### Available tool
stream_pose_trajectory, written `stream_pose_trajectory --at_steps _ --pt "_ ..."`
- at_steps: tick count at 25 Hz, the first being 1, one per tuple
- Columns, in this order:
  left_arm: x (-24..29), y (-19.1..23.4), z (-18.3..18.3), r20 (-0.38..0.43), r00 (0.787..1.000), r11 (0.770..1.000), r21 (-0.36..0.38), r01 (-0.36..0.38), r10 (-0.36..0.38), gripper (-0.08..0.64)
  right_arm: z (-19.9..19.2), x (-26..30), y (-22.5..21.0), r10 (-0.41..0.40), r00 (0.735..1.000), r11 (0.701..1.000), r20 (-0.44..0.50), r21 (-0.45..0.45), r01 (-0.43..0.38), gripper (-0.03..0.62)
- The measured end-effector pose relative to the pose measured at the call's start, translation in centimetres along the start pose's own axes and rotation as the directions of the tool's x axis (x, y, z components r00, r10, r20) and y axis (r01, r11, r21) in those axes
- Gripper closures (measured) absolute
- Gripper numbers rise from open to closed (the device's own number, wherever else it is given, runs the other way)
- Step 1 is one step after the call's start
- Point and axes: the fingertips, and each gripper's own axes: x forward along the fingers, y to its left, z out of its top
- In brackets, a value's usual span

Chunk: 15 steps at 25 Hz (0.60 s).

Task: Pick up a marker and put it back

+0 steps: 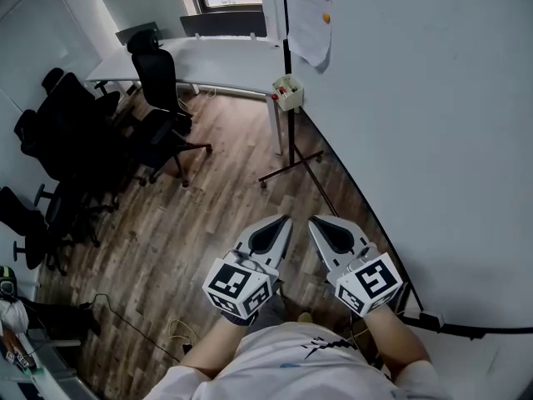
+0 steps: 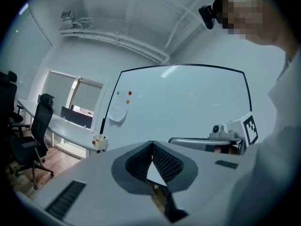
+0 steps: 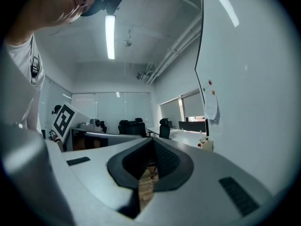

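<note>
Markers with red and green caps stand in a small white holder box [image 1: 287,92] fixed to the whiteboard stand, far ahead of both grippers. The same box [image 2: 99,141] shows left of the jaws in the left gripper view, and the box [image 3: 205,144] sits right of the jaws in the right gripper view. My left gripper [image 1: 286,220] and right gripper [image 1: 314,221] are held side by side over the wooden floor, tips pointing forward. Both are shut with nothing between the jaws. The left gripper's tips [image 2: 152,143] meet, and so do the right gripper's tips [image 3: 153,140].
A large whiteboard [image 1: 433,123] runs along the right, on a stand with black legs [image 1: 291,169]. A paper sheet [image 1: 310,15] hangs on it under coloured magnets. Black office chairs [image 1: 158,98] and a long white desk [image 1: 216,61] stand to the left and behind. Cables [image 1: 125,319] lie on the floor.
</note>
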Motion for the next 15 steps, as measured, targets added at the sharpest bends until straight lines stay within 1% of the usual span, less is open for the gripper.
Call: stream_pose_trajectory --at_steps 10,15 --pt "6.6 10.3 4.0 0.003 0.997 0.996 0.033 0.080 -0.080 0.548 1.7 11.6 -5.3 -0.079 0.997 0.996 -0.021 -0.043 0.078 0.580" --pt "9.0 14.4 4.8 -0.009 0.992 0.992 0.042 0.123 -0.122 0.548 1.8 16.2 -7.5 -0.130 0.991 0.990 -0.041 -0.063 0.127 0.580"
